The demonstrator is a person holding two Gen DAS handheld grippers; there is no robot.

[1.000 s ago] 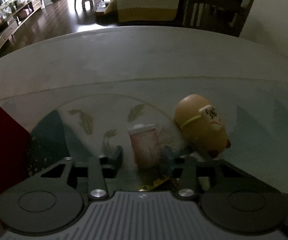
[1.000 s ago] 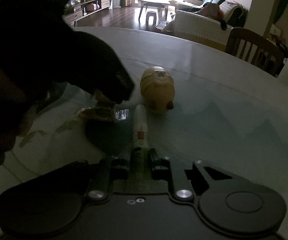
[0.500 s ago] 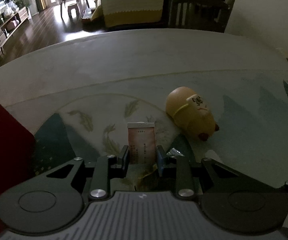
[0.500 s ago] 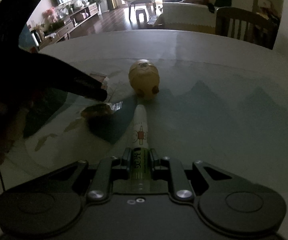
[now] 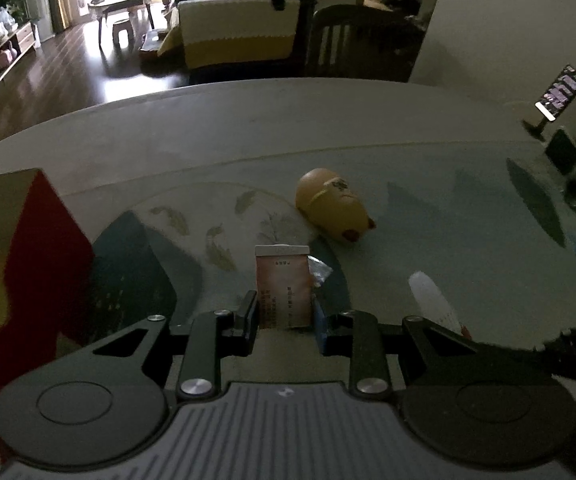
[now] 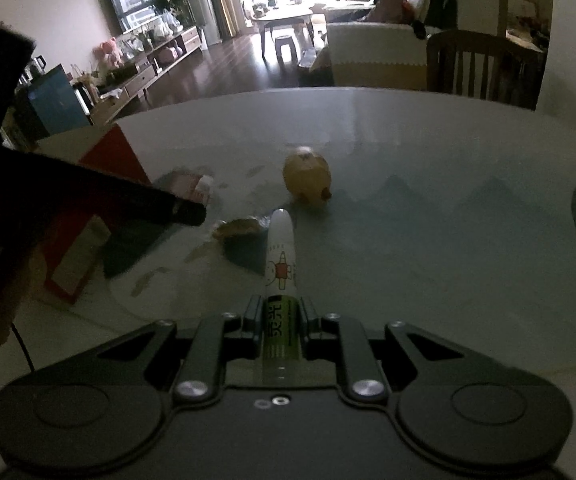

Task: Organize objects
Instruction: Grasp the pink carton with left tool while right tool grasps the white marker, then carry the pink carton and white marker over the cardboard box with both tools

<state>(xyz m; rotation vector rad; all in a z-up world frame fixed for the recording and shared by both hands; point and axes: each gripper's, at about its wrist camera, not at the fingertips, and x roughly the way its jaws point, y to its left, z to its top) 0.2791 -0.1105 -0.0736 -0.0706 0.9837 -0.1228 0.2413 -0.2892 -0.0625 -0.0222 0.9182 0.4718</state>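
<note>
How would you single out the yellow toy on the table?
Start from the round grey table, beyond the red box. The yellow egg-shaped pig toy lies past the white tube's tip. It alone is rounded and yellow; its neighbours are flat packets.

A small pink sachet (image 5: 283, 292) with a pale top seal and tiny printed text stands upright, clamped at its lower edges between the two fingers of the left gripper (image 5: 281, 314) and lifted off the table. A white tube (image 6: 281, 276) with a green label and a little cartoon figure points forward, pinched at its green end by the right gripper (image 6: 281, 320). A yellowish pig-shaped toy (image 5: 334, 210) lies tipped on its side on the glass tabletop beyond both. A crumpled foil-wrapped snack (image 6: 239, 228) lies on the table just left of the tube's tip. A red box (image 5: 19, 276) stands at the left.
</note>
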